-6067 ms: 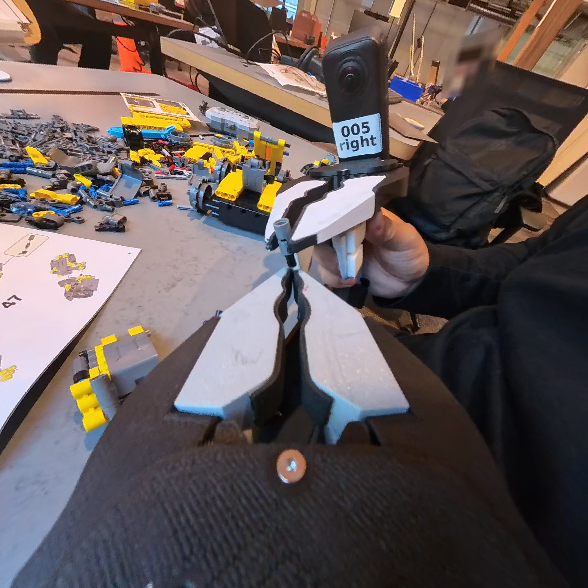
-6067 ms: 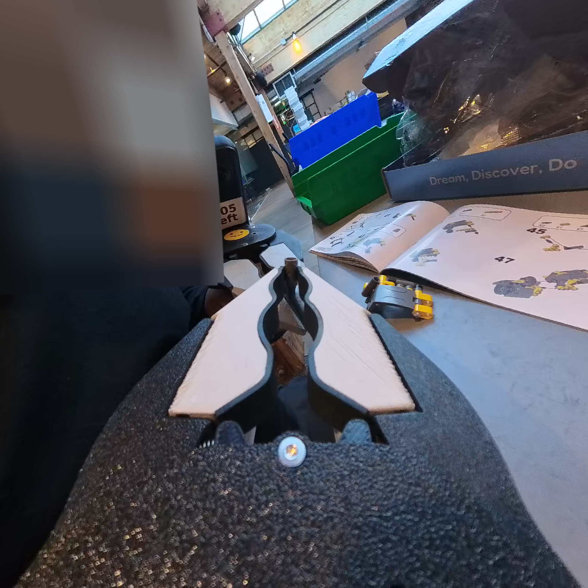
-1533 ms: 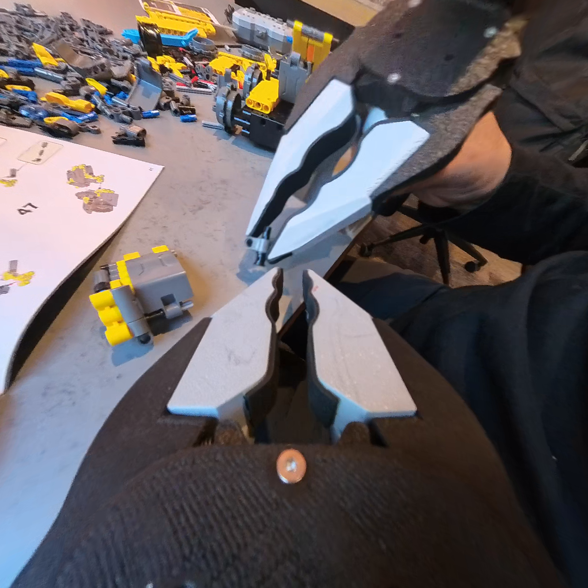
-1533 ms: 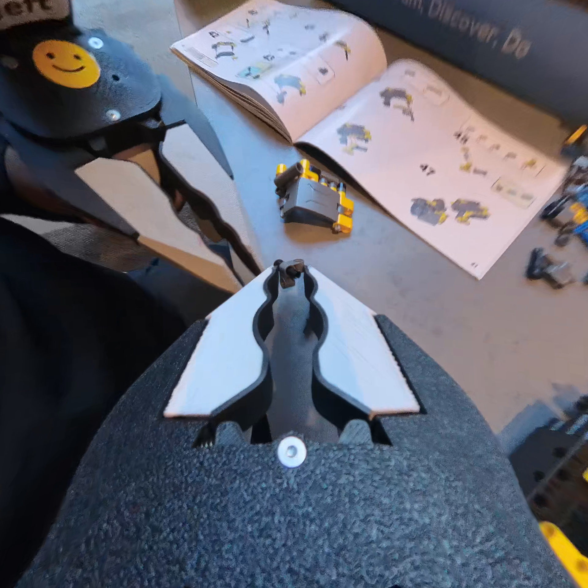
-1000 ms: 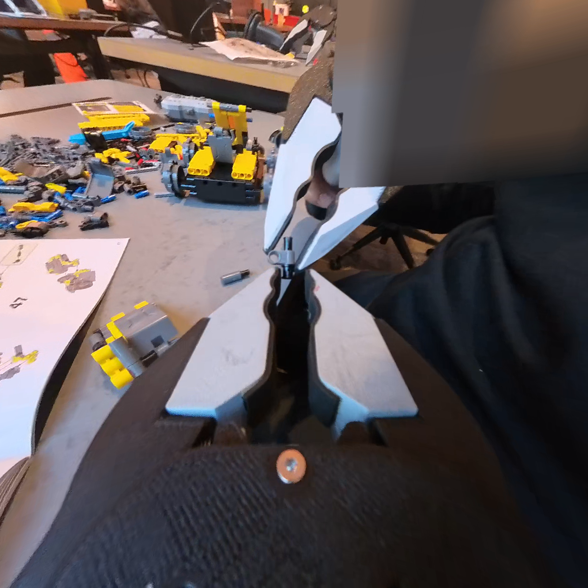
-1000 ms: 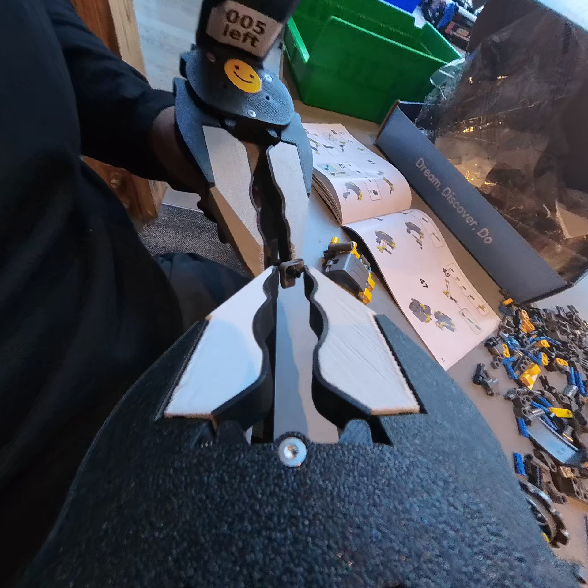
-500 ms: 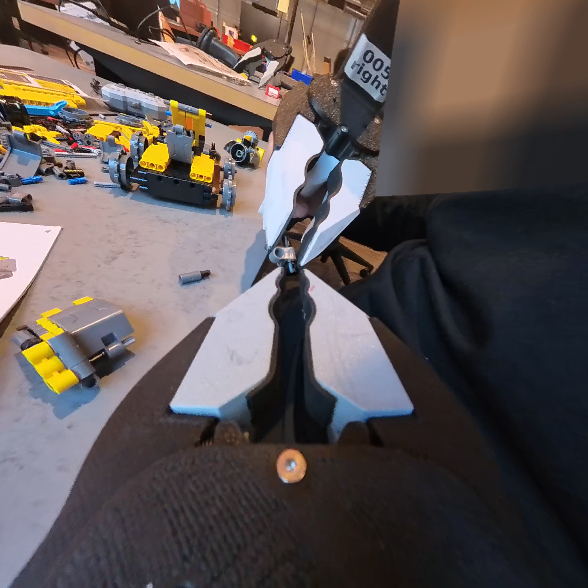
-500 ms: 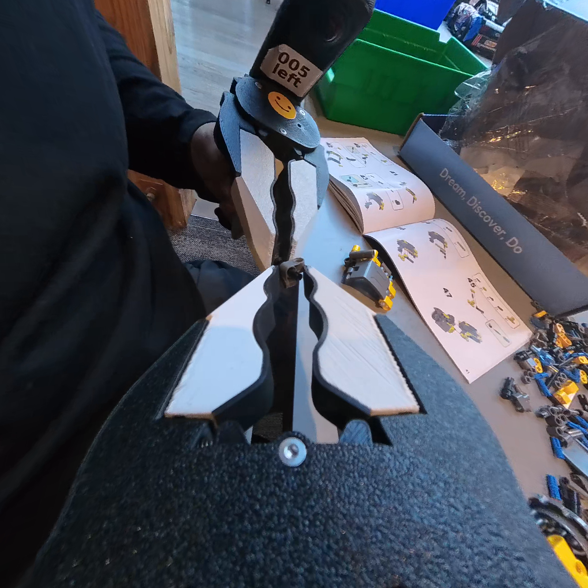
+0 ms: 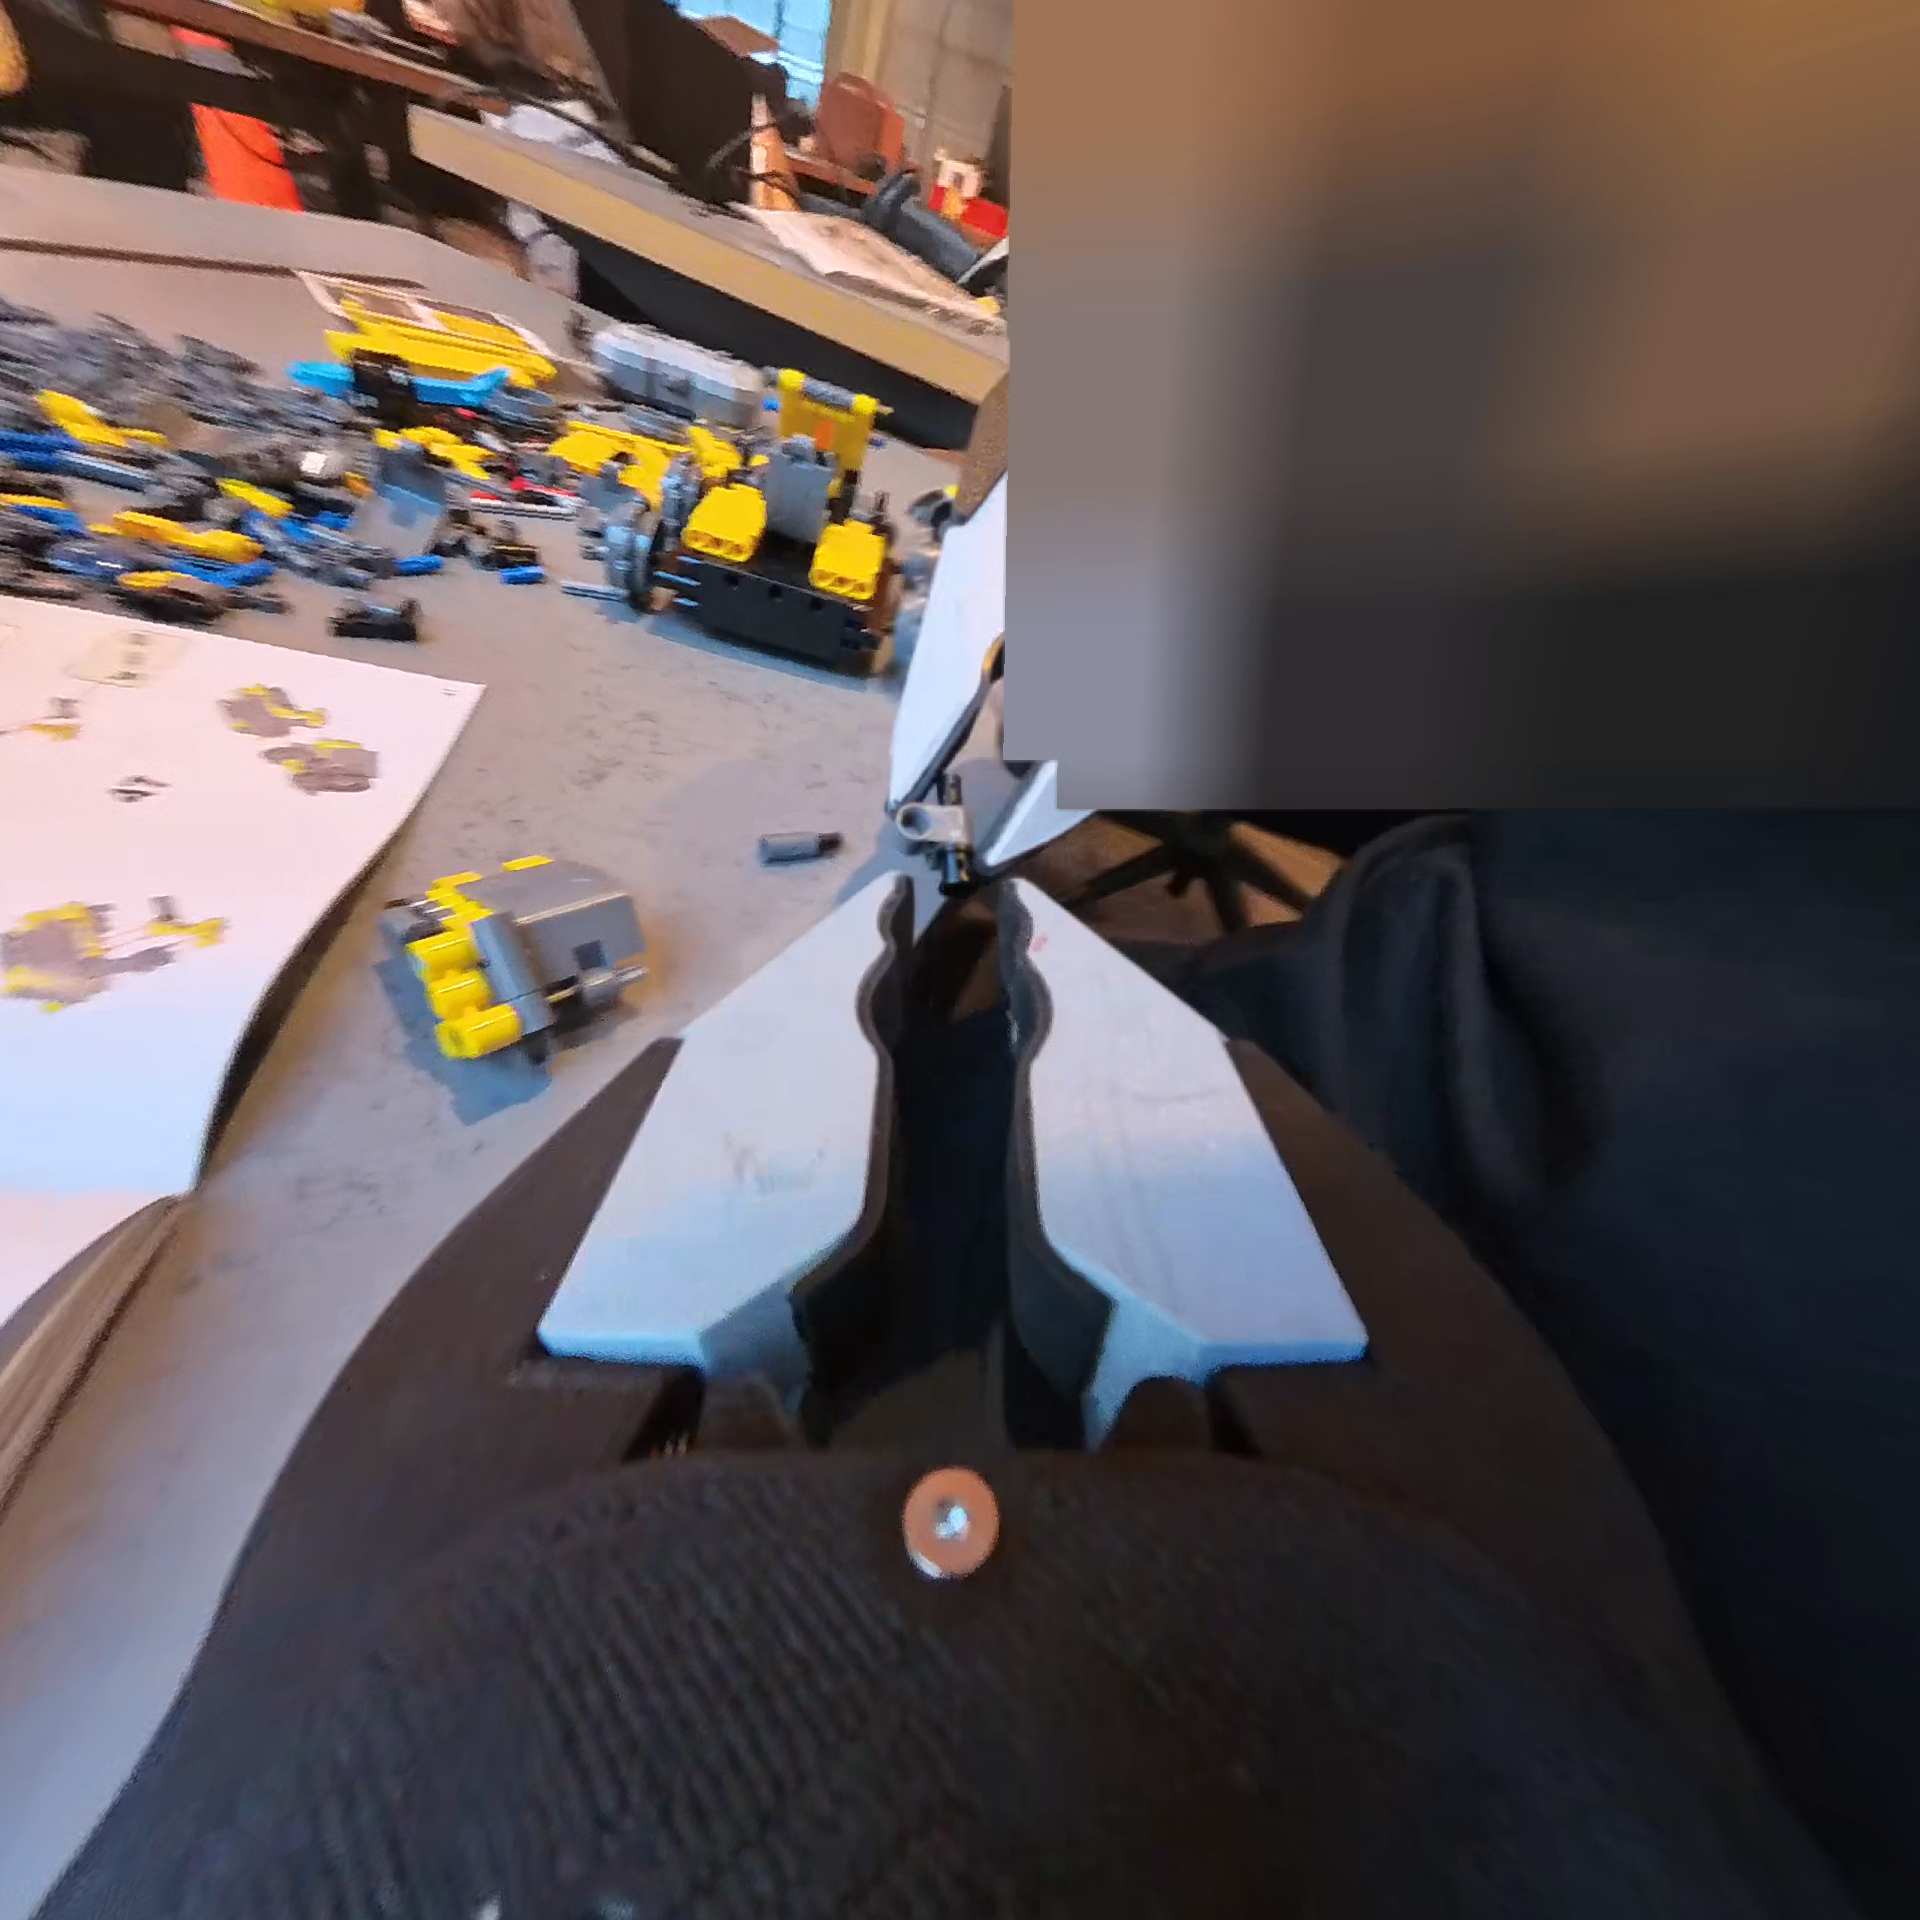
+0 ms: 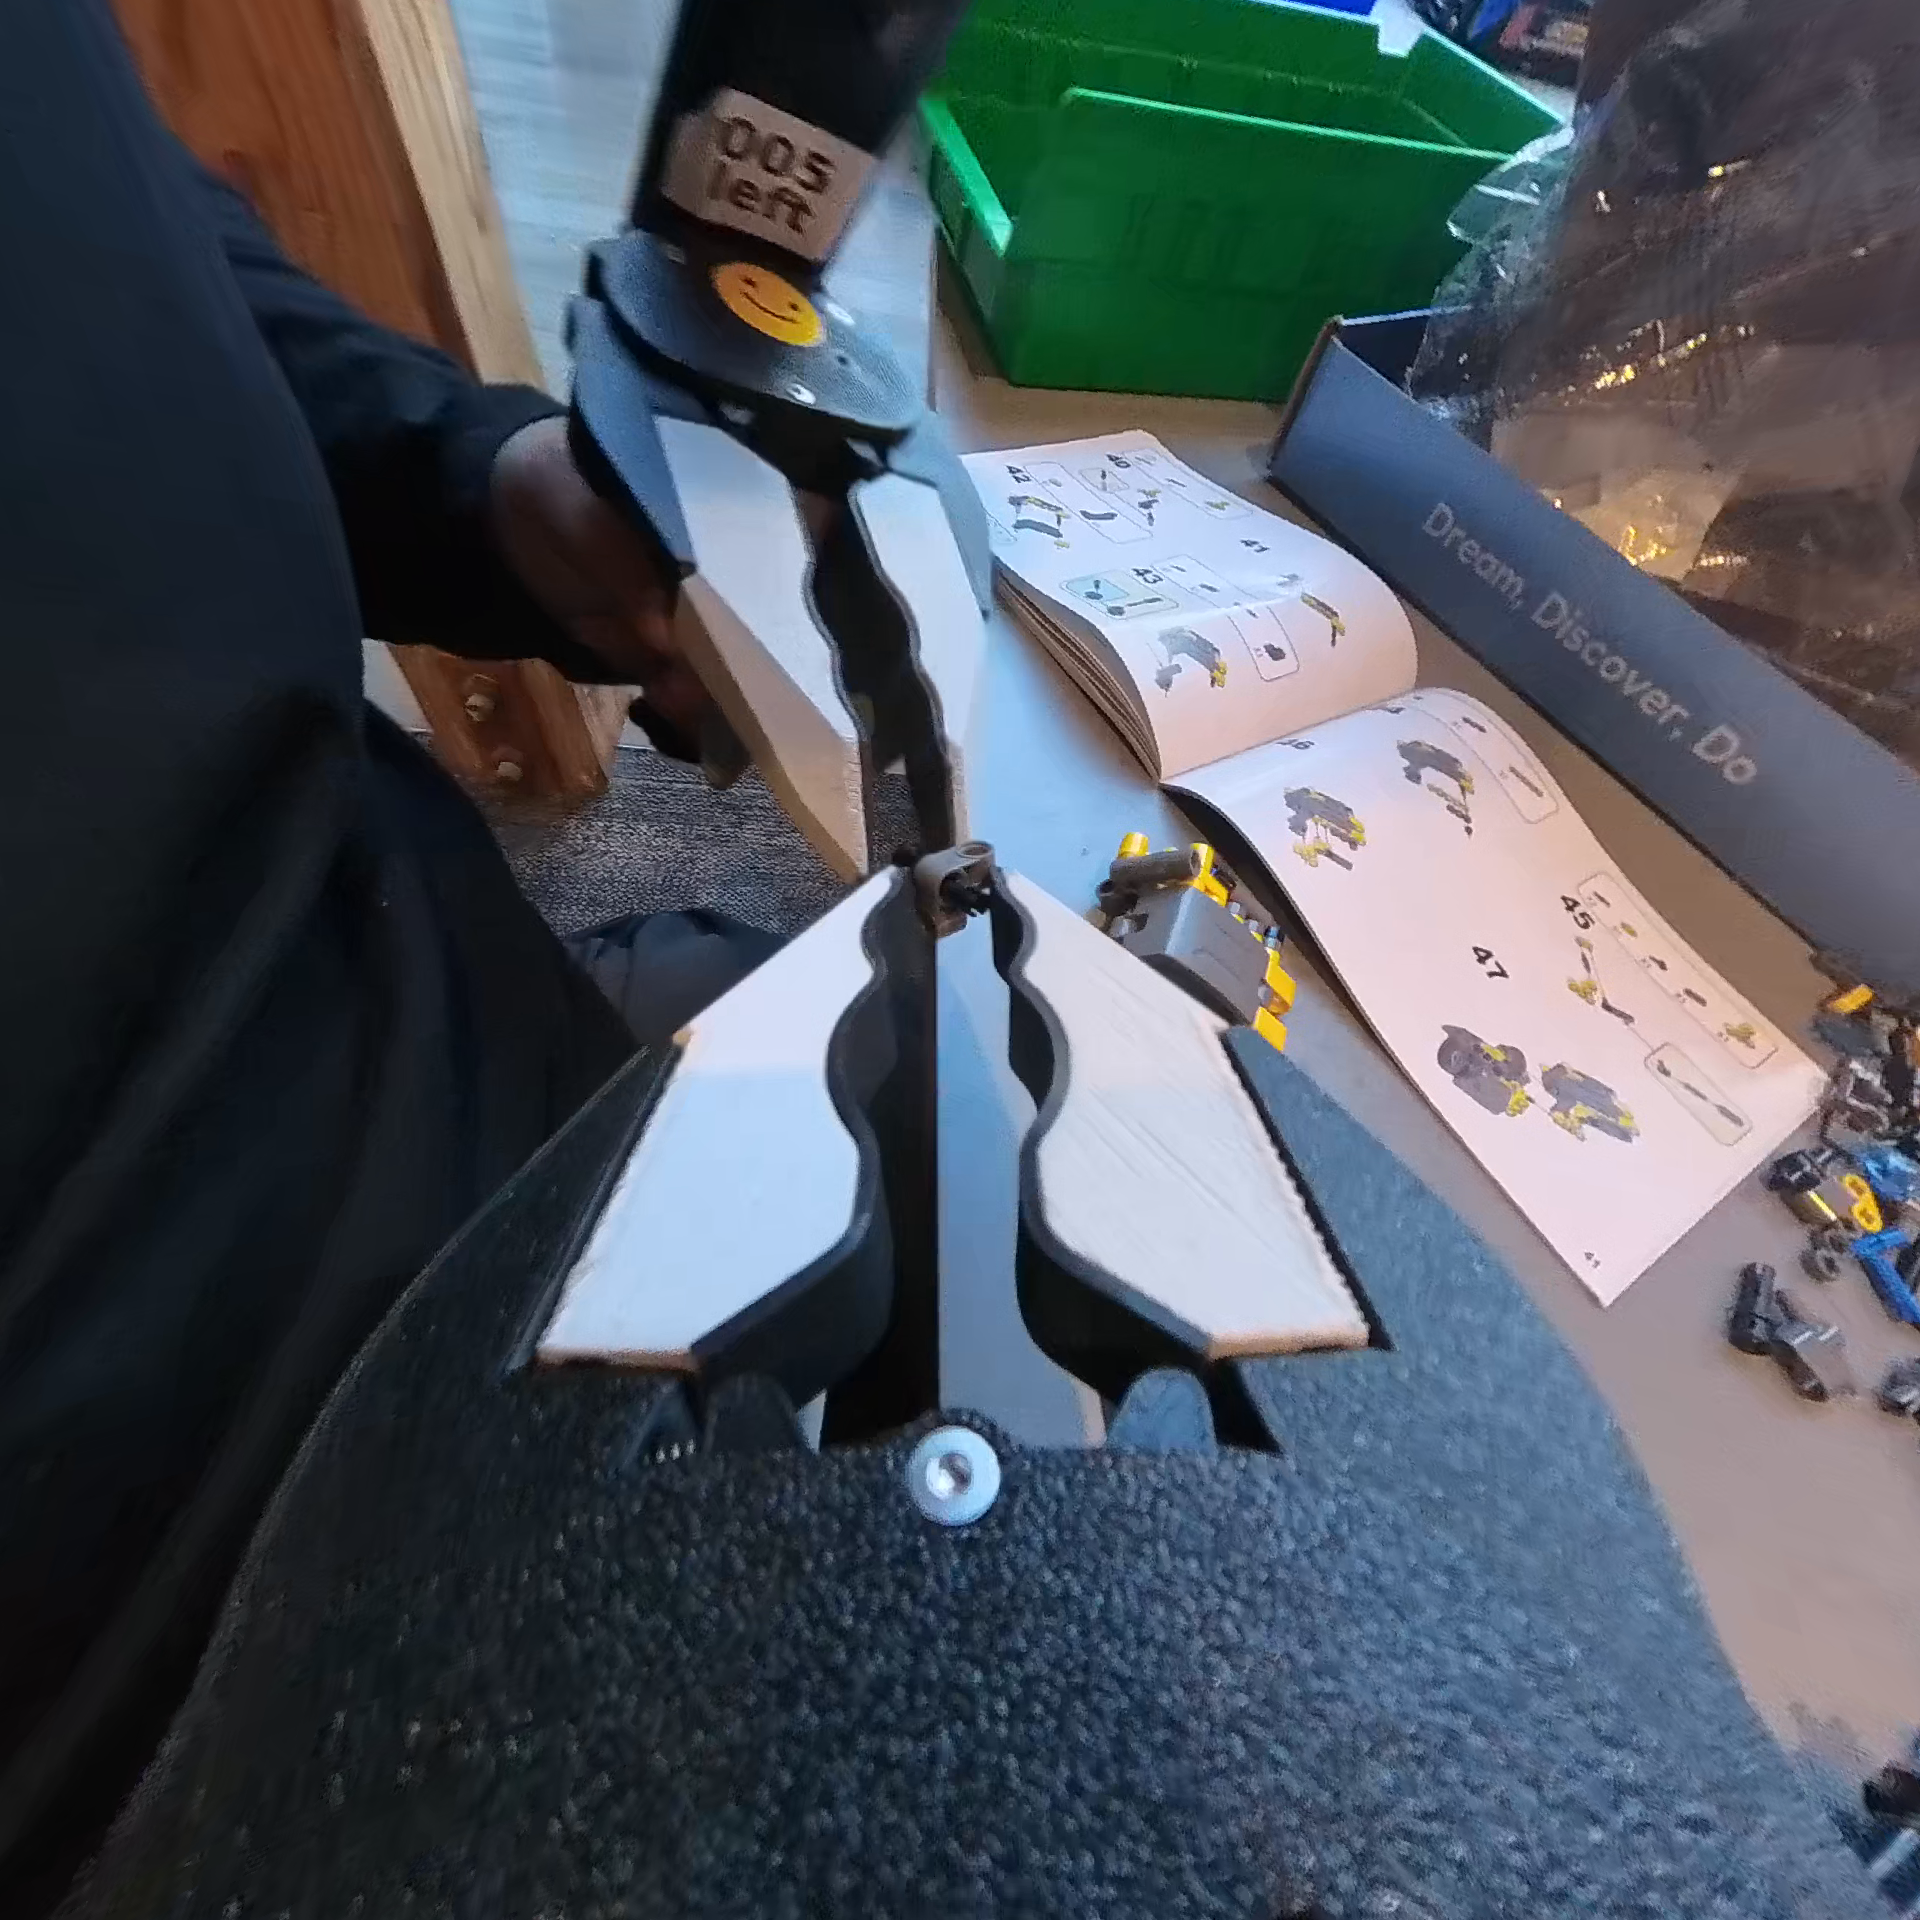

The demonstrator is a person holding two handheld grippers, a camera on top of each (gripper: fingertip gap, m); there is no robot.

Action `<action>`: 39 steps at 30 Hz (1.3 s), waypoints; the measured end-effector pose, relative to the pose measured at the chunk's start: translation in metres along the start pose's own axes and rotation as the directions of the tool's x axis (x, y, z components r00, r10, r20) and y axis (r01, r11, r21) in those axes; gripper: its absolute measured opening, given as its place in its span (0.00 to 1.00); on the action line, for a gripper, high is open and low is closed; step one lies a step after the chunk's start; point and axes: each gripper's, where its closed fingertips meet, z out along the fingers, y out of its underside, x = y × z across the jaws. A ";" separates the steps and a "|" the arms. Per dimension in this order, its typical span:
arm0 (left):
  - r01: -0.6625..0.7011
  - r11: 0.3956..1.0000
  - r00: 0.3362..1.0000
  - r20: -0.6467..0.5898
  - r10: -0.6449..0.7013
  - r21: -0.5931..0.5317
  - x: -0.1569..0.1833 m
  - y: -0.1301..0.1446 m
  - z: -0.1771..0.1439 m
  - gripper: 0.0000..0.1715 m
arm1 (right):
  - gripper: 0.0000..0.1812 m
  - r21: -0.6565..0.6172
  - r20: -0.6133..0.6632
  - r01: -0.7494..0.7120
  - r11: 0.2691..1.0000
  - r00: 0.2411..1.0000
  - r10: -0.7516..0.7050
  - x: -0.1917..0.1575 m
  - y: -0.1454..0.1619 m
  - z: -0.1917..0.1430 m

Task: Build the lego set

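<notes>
While pinching grey connector [image 10: 951, 871], right gripper [image 10: 948, 896]

Bare table [image 9: 665, 748] strip runs between the open instruction booklet [image 9: 156, 831] and the table's near edge, passable except for the grey-yellow brick block [image 9: 520, 956] just beside the booklet's corner and a small dark pin [image 9: 798, 847] near the edge. Farther in, a half-built yellow-black model [image 9: 790, 561] and a loose parts pile [image 9: 187, 488] block the way. Right gripper [image 9: 961, 831] and left gripper [image 9: 956, 899] meet tip to tip off the near edge, gap between them filled by a small grey connector [image 10: 951, 878]. Long grey box [image 10: 1621, 665] walls the far edge behind the booklet.
</notes>
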 end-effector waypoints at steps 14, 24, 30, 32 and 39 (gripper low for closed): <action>-0.205 0.972 0.940 0.255 0.228 -0.112 -0.029 0.009 -0.019 0.12 | 0.08 0.011 -0.079 -0.227 0.974 0.971 0.227 0.019 0.000 0.026; -0.237 0.963 0.915 0.303 0.265 -0.129 -0.034 0.007 -0.019 0.12 | 0.08 0.021 -0.060 -0.275 0.961 0.959 0.275 0.013 0.001 0.027; -0.250 0.958 0.917 0.283 0.281 -0.142 -0.031 0.011 -0.015 0.11 | 0.08 0.018 -0.064 -0.279 0.960 0.958 0.279 0.011 0.005 0.024; -0.264 0.953 0.914 0.277 0.296 -0.147 -0.029 0.011 -0.013 0.11 | 0.08 0.024 -0.065 -0.283 0.959 0.957 0.284 0.011 0.005 0.023; -0.300 0.940 0.902 0.272 0.335 -0.163 -0.026 0.012 -0.012 0.11 | 0.08 0.039 -0.057 -0.311 0.950 0.948 0.313 0.010 0.003 0.026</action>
